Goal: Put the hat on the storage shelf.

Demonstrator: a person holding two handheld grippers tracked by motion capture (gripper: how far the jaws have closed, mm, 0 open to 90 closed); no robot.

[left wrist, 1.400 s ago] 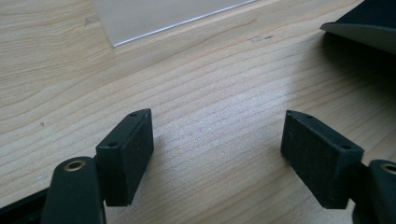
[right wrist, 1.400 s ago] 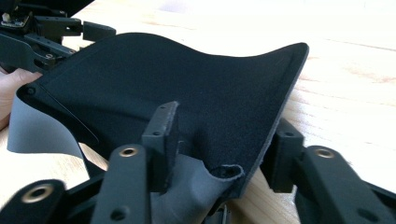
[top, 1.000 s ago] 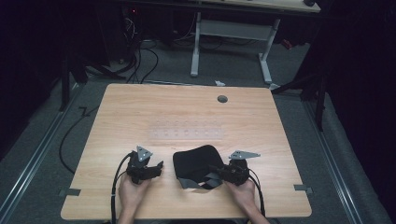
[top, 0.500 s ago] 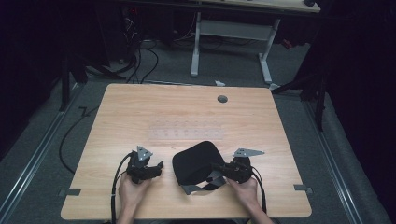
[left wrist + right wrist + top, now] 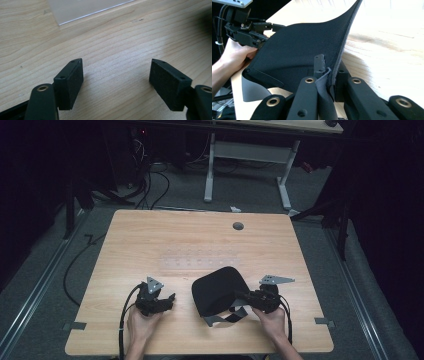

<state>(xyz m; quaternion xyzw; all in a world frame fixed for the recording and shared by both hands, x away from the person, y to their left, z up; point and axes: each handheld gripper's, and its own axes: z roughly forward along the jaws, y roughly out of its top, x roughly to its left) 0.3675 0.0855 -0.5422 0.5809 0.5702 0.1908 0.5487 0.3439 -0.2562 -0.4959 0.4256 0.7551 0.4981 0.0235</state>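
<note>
High view: the right claw [image 5: 243, 298] grips the near right edge of a black cloth [image 5: 218, 291], which lies on the worktop [image 5: 190, 240] between the two hands. The left claw [image 5: 167, 300] rests just left of the cloth, apart from it.

Left gripper view: the left claw [image 5: 116, 75] stands wide apart over bare wood, holding nothing.

Right gripper view: the right claw [image 5: 327, 71] is pinched tight on the cloth's [image 5: 297, 50] grey-backed edge, the fabric lifted and curling above the worktop [image 5: 387, 45]; the left claw [image 5: 277, 25] shows beyond it.

Your far counter [image 5: 200, 240] lies open; between your hands, the lifted black cloth [image 5: 217, 292] blocks the way across.
</note>
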